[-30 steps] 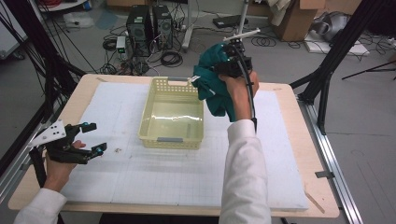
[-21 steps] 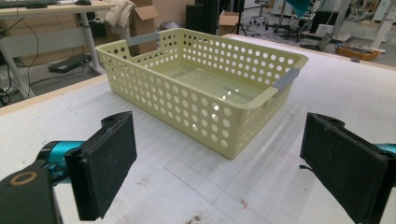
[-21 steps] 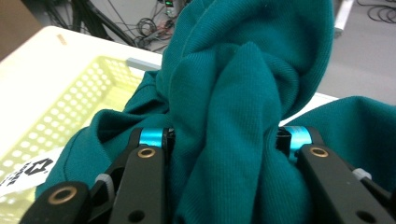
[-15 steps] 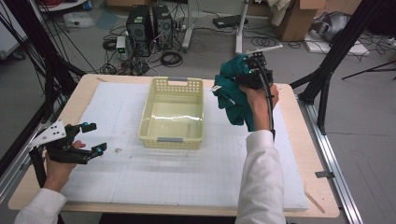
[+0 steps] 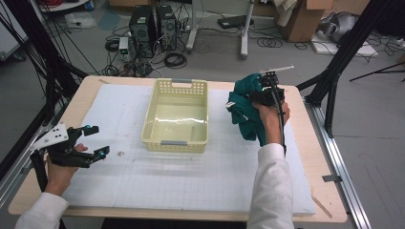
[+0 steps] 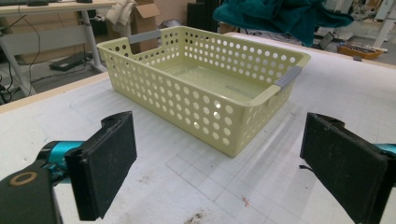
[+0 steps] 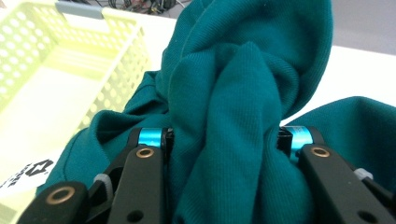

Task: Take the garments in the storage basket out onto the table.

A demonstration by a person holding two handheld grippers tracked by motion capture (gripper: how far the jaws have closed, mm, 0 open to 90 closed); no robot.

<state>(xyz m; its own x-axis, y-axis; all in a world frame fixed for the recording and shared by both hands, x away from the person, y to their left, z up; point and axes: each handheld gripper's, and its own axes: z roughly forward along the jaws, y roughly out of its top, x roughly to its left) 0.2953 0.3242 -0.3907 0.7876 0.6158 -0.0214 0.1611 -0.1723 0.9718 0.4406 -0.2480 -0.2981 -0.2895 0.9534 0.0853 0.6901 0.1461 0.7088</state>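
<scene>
Cloth (image 7: pixel 233 121) bunched — hides right gripper (image 7: pixel 224 140) pads clamping it | left gripper (image 6: pixel 219 158) agape — empty

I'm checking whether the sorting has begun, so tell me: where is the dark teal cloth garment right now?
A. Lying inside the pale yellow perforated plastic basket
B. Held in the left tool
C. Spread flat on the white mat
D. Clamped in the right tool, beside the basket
D: the right tool is shut on the bunched dark teal cloth garment, right of the empty pale yellow perforated plastic basket; the left tool is open.
</scene>
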